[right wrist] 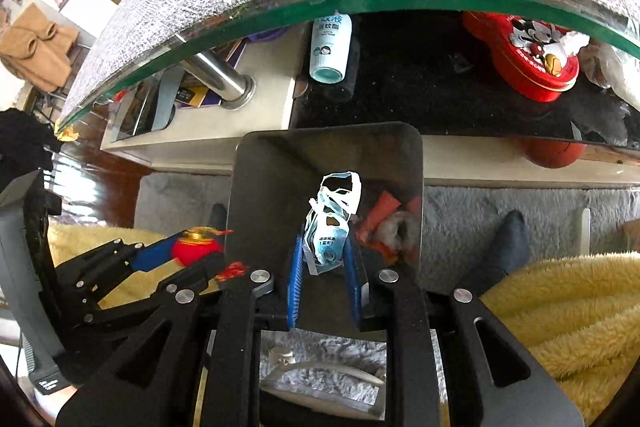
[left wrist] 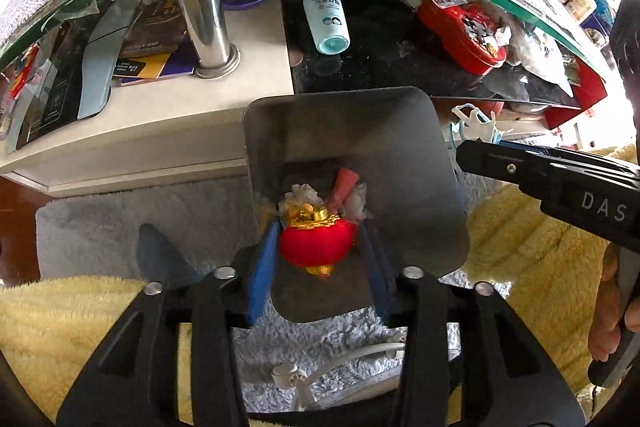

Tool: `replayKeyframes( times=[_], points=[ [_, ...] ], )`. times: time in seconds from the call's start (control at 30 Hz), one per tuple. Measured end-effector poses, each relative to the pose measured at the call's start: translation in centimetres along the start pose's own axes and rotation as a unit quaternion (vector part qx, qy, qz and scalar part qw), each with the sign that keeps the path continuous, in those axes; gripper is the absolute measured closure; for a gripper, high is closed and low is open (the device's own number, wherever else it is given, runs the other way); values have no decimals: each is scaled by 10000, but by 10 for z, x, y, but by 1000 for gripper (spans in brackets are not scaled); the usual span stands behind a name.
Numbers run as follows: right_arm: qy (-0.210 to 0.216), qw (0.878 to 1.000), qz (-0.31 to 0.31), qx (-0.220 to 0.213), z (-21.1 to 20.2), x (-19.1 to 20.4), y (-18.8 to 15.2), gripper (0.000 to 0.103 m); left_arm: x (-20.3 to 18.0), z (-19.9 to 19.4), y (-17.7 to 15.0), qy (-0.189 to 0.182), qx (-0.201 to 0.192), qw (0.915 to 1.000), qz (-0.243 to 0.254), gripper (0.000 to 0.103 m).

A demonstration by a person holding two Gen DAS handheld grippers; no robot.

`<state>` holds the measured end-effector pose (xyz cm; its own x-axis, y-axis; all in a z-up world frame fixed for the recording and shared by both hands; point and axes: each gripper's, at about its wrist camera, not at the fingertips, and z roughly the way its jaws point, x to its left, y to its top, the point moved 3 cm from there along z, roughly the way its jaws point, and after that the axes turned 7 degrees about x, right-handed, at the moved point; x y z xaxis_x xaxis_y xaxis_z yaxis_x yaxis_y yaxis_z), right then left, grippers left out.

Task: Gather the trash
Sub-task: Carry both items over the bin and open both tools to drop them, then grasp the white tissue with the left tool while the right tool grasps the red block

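We see left gripper (left wrist: 318,251) jaws apart around red lantern ornament (left wrist: 318,247) | right gripper (right wrist: 323,259) jaws clamped on face mask (right wrist: 328,227) | metal bin (left wrist: 420,163) at twelve o'clock

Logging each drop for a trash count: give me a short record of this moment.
left gripper: red lantern ornament between its jaws, over the bin; grip unclear
right gripper: face mask between its jaws, over the bin
bin: metal, on grey rug
already inside: pink scrap, white tissue
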<state>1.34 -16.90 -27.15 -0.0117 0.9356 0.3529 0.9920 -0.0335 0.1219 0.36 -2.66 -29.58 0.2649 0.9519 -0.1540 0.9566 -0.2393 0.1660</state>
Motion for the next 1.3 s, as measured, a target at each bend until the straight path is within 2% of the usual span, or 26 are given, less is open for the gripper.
replayKeyframes(
  times=[0.07, 0.1, 0.13, 0.2, 0.3, 0.43, 0.5, 0.57, 0.7, 0.83, 0.97, 1.1, 1.3],
  points=[
    [17, 10000, -16, -45, -1, 1, 2, 55, 0, -2, 2, -25, -32, 10000, -9, 48],
    [11, 10000, -27, -86, -3, 1, 3, 50, -1, -4, 2, -35, -53, 10000, -6, 44],
    [-2, 9999, -36, -122, -4, 1, 3, 49, -1, -6, 3, -38, -80, 10000, 2, 42],
    [3, 9998, -17, -174, -7, 0, 6, 46, -1, -8, 4, -18, -116, 9999, -7, 30],
    [19, 9995, 70, -301, -16, -4, 10, 34, 0, -12, 6, 5, -159, 9999, -32, 22],
    [15, 9990, 126, -432, -30, -9, 16, 23, 3, -26, 10, 103, -264, 9996, -56, 14],
    [-17, 9987, 122, -495, -39, -10, 20, 21, 4, -35, 13, 126, -353, 9993, -61, 11],
    [-86, 9982, 107, -589, -49, -10, 24, 14, 5, -44, 17, 135, -425, 9990, -73, 9],
    [-204, 9960, 3, -870, -75, -10, 37, 12, 7, -68, 33, 112, -575, 9983, -34, 8],
    [-293, 9925, 10, -1188, -104, -17, 60, 12, 7, -91, 51, 272, -795, 9964, 116, 8],
    [-430, 9883, 64, -1461, -124, -26, 86, 11, 14, -109, 80, 368, -1005, 9942, 66, 8],
    [-581, 9854, 90, -1600, -131, -38, 113, 11, 20, -119, 113, 376, -1152, 9926, -13, 8],
    [-799, 9841, 26, -1587, -118, -52, 160, 11, 21, -115, 168, 445, -1264, 9910, -28, 8]
  ],
)
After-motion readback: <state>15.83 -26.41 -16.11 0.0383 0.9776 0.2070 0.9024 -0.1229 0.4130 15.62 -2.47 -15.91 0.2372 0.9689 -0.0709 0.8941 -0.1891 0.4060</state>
